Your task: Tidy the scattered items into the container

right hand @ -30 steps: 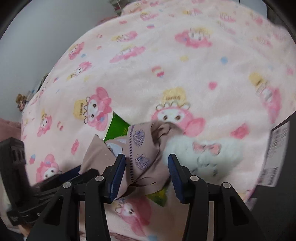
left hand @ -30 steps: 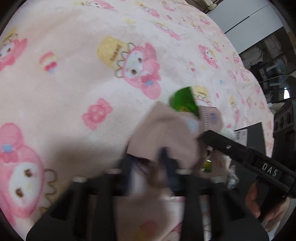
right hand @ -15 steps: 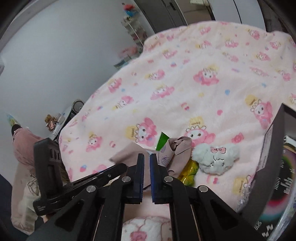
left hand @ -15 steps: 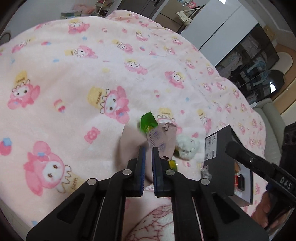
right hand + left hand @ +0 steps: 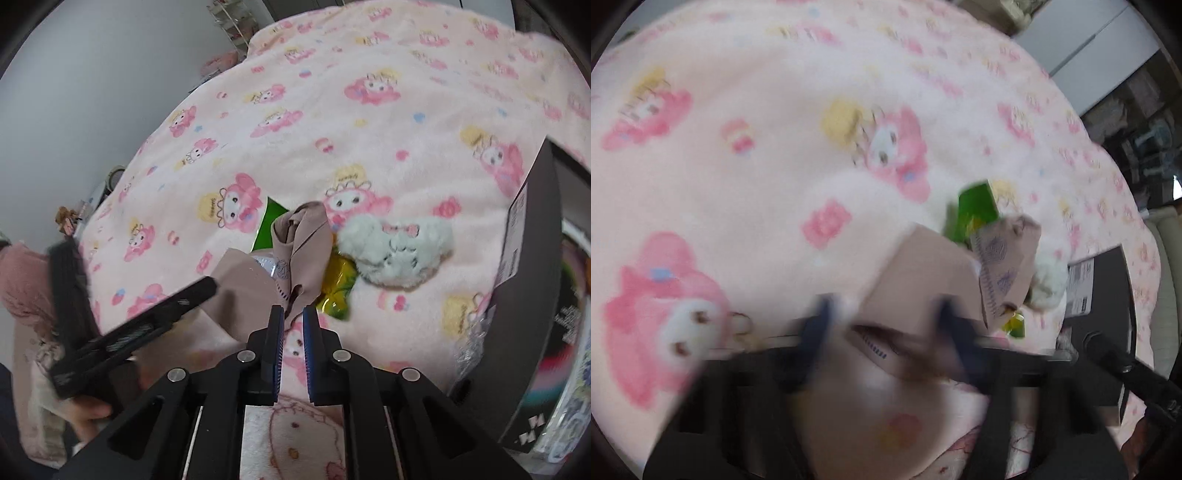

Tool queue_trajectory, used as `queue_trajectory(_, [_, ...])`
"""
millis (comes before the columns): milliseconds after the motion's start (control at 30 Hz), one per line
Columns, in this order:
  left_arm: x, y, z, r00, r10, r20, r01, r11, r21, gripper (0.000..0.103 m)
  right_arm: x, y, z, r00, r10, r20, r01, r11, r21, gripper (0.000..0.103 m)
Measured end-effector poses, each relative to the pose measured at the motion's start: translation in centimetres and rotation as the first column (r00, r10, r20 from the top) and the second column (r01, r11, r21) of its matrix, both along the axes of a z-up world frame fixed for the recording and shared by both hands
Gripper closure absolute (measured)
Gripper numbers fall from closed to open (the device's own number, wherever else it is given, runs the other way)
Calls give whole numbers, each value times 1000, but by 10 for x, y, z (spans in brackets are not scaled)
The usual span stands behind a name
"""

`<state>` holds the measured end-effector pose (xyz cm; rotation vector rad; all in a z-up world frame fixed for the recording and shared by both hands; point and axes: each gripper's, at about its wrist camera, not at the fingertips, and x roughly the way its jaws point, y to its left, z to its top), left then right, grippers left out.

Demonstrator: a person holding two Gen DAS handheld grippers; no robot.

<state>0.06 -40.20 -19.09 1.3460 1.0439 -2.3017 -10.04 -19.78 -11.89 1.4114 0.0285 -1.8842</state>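
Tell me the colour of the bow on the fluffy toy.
Pink, on the pale grey-white fluffy toy; right wrist view shows it best.

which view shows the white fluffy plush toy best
The right wrist view. There the white plush toy lies sharp and whole on the pink blanket, pink bow visible, beside the black box. The left wrist view is motion-blurred and shows only a white smudge of it behind the beige cloth.

Motion blur smears the left gripper (image 5: 882,325) at six o'clock; the black box (image 5: 532,295) is cut off at three o'clock.
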Motion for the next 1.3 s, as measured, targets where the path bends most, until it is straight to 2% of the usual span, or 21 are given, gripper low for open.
queue_trajectory(67, [-3,5,10,999,-16,-32,15,1000,-18,96,0,1,0,1000,0,2,0,1000,-1,94])
queue_trajectory(133, [-10,16,30,994,-73,-83,70,997,-42,98,0,2,1,1000,4,2,-4,1000,-1,91])
queue_trajectory(200, [-19,28,54,980,-135,-144,132,991,-32,98,3,3,5,1000,7,-21,-6,1000,8,79])
queue_trajectory(300, [-33,50,82,956,-221,-193,218,975,-34,98,12,9,12,997,30,-64,-29,999,16,62])
queue_trajectory(367, [-42,70,98,934,-282,-218,282,959,-32,98,18,20,19,997,30,-69,-30,1000,-4,61])
queue_trajectory(500, [-54,113,123,885,-386,-260,390,920,-38,98,21,59,44,995,-47,-88,43,998,-54,61])
queue_trajectory(600, [-57,144,137,842,-447,-302,466,885,-12,98,22,91,60,982,-110,-156,106,994,-35,55])
queue_trajectory(667, [-60,167,146,814,-486,-318,507,862,-17,98,25,106,65,975,-106,-195,106,994,-9,55])
queue_trajectory(767, [-65,204,155,767,-547,-335,576,817,-17,98,34,124,68,967,-82,-241,90,996,21,55])
queue_trajectory(867, [-72,241,164,715,-613,-336,641,767,-37,98,33,146,65,966,-119,-231,122,993,2,55])
queue_trajectory(967, [-78,271,164,690,-651,-315,672,739,-53,98,27,173,57,954,-196,-229,200,980,-4,55])
queue_trajectory(1033, [-81,286,159,683,-668,-294,683,727,-66,97,25,189,53,948,-232,-217,232,972,-27,58])
queue_trajectory(1133, [-87,297,143,692,-670,-270,691,723,-22,96,20,208,46,948,-264,-179,257,964,-63,72])
queue_trajectory(1200, [-87,295,136,717,-657,-231,670,742,-31,93,17,216,40,948,-276,-159,269,961,-67,84])
queue_trajectory(1300, [-74,268,140,762,-601,-240,608,792,-56,88,21,221,34,949,-273,-157,269,962,-43,85])
